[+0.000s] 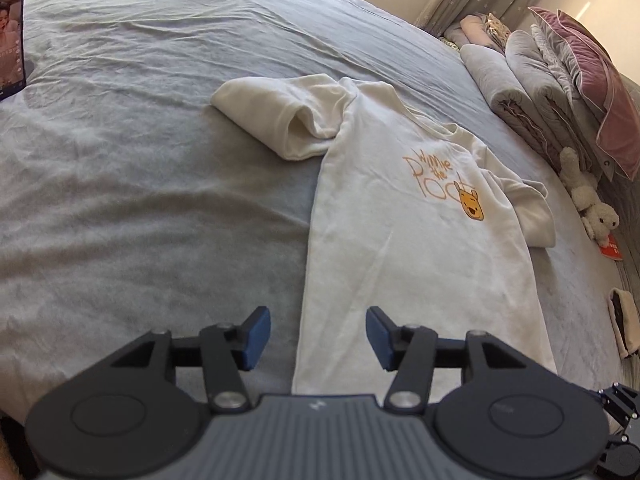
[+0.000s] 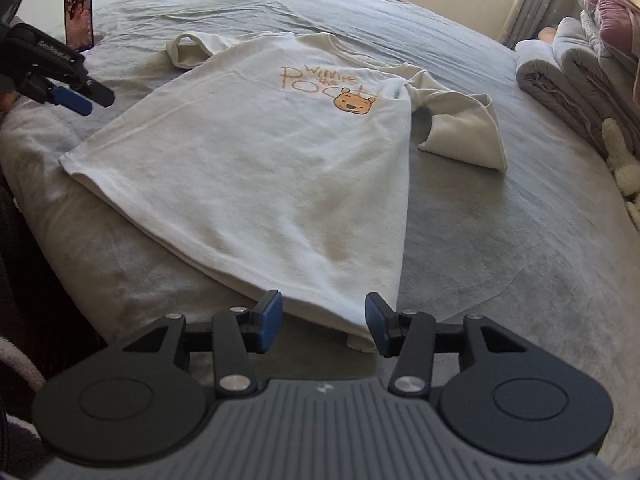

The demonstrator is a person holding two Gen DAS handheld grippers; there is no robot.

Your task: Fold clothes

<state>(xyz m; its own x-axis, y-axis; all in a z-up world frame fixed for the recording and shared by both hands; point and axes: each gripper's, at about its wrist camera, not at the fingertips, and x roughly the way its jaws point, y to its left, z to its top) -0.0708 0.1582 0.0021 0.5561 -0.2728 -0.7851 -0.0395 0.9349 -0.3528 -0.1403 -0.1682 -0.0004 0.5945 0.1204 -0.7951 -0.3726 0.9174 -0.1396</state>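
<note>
Only the right wrist view shows the left hand-held gripper [image 2: 74,98] from outside; both it and the right hand-held gripper [image 2: 322,326] stand apart, empty, above the white Winnie the Pooh T-shirt [image 2: 256,168] on the bed [image 2: 520,240].

1. The T-shirt [image 2: 256,168] is white, with an orange "Winnie the Pooh" print and a bear face on its chest.
2. It lies flat, print up, on the grey bed, sleeves crumpled.
</note>
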